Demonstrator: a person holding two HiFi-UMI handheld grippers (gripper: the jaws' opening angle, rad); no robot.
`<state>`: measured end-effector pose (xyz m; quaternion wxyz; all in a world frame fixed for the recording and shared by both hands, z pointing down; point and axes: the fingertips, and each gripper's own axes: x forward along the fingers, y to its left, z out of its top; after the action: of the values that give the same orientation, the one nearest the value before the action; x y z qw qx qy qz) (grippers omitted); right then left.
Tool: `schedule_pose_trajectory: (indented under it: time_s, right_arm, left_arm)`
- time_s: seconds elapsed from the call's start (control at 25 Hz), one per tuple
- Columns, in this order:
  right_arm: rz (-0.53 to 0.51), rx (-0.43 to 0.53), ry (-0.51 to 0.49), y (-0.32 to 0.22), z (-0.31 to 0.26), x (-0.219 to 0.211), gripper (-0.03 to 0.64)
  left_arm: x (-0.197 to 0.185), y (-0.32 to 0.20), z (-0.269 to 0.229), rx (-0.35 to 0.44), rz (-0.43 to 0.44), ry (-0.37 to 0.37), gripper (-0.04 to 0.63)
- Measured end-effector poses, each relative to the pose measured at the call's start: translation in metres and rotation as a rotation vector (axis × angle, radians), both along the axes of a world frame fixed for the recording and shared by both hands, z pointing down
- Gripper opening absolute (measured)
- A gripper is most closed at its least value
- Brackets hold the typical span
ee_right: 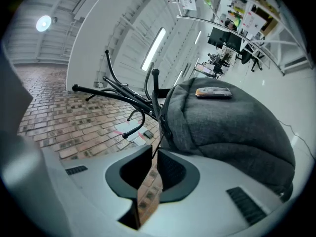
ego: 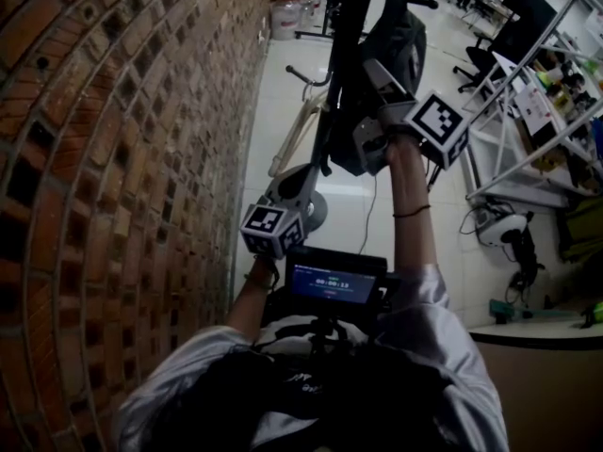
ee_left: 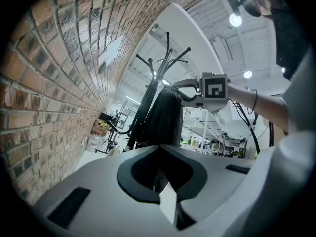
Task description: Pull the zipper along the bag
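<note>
Hanging from the coat rack (ee_right: pixel 123 95) so its zipper (ee_right: pixel 161 125) runs free, the grey bag (ee_right: pixel 232 127) sits just before the right gripper (ee_right: pixel 153 154), whose narrow jaws are opening around the thin zipper pull (ee_right: pixel 158 139), while the left gripper (ee_left: pixel 159 149) hangs low, slightly parted and empty.

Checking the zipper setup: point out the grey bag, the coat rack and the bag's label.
grey bag (ee_right: pixel 232 132): right gripper view, rounded fabric side.
coat rack (ee_right: pixel 155 90): right gripper view, upright black prong.
label (ee_right: pixel 213 93): right gripper view, middle of patch.
</note>
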<state>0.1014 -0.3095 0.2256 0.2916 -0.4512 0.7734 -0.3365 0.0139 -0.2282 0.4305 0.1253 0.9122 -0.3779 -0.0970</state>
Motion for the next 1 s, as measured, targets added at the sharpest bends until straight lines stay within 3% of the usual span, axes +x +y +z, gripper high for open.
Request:
schedule_pose_trajectory:
  time_s: [0.28, 0.56, 1.0]
  right_arm:
    - [-0.012, -0.077, 0.028, 0.026, 0.054, -0.002, 0.043]
    - [0.046, -0.086, 0.229, 0.070, 0.110, 0.022, 0.012]
    - [0.110, -0.060, 0.358, 0.148, 0.159, 0.080, 0.006]
  left_arm:
    - [-0.008, 0.011, 0.006, -0.009, -0.002, -0.012, 0.002]
    - [-0.017, 0.023, 0.011, -0.020, -0.017, -0.022, 0.002]
    - [-0.015, 0.053, -0.004, -0.015, -0.071, -0.063, 0.002]
